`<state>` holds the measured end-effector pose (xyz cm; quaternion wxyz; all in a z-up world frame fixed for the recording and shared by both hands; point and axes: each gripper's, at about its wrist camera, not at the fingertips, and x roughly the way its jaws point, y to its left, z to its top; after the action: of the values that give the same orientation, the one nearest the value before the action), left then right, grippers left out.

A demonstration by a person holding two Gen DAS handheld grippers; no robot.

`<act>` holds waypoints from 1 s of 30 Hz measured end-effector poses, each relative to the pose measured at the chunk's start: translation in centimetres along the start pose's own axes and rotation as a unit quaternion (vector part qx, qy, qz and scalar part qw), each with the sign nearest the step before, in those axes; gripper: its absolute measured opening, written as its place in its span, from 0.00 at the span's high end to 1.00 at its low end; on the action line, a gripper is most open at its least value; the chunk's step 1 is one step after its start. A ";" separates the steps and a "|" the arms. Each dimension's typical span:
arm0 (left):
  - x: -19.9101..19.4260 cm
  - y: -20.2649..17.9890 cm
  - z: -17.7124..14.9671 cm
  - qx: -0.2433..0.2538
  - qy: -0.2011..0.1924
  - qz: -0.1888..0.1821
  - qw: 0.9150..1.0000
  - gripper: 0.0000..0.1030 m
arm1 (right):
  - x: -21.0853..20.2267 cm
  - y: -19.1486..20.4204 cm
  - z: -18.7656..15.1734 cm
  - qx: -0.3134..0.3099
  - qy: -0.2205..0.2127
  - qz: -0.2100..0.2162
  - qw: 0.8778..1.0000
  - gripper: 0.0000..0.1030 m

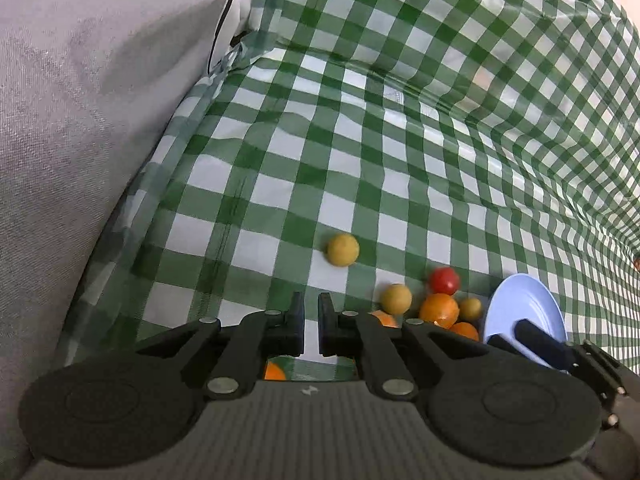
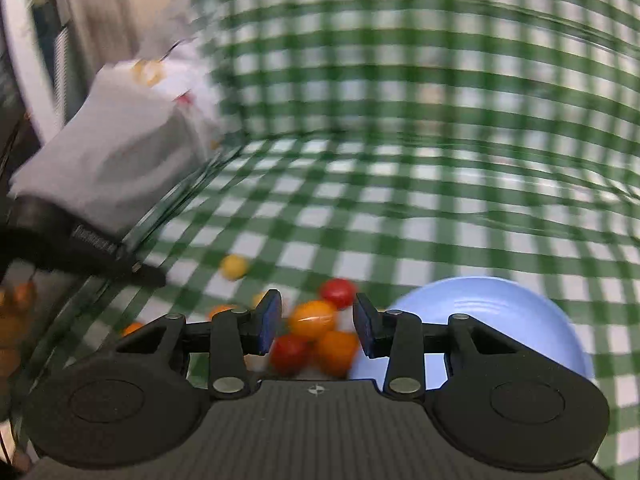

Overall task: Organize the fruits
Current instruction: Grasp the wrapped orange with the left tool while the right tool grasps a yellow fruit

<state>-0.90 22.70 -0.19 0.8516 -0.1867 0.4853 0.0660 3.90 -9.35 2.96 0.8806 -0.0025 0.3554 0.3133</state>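
Small round fruits lie on a green checked cloth. In the left wrist view a yellow fruit lies alone, with a second yellow one, a red one and an orange one clustered to the right beside a light blue bowl. My left gripper is nearly shut and empty, left of the cluster. In the blurred right wrist view my right gripper is open above a red fruit and orange fruits, with the blue bowl to the right.
A grey cushion rises on the left, also visible in the right wrist view. The checked cloth climbs up a backrest behind. The left gripper's body shows at the left of the right wrist view.
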 end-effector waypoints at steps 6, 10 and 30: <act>0.5 0.9 0.6 -0.015 0.008 0.000 1.000 0.93 | 2.4 4.1 -1.5 -0.076 0.020 0.041 0.996 0.60; 0.7 1.1 0.9 -0.024 0.013 -0.006 1.000 0.85 | 4.3 5.8 -2.8 -0.108 0.050 0.038 0.992 0.60; 5.7 -5.0 -0.6 0.038 0.070 -0.016 0.997 0.46 | 2.6 2.2 -3.0 -0.105 0.037 0.048 0.993 0.74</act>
<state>3.02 17.44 -4.07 0.8231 -0.1661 0.5427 0.0208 2.24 -6.88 -0.47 0.8459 -0.0897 0.3521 0.3905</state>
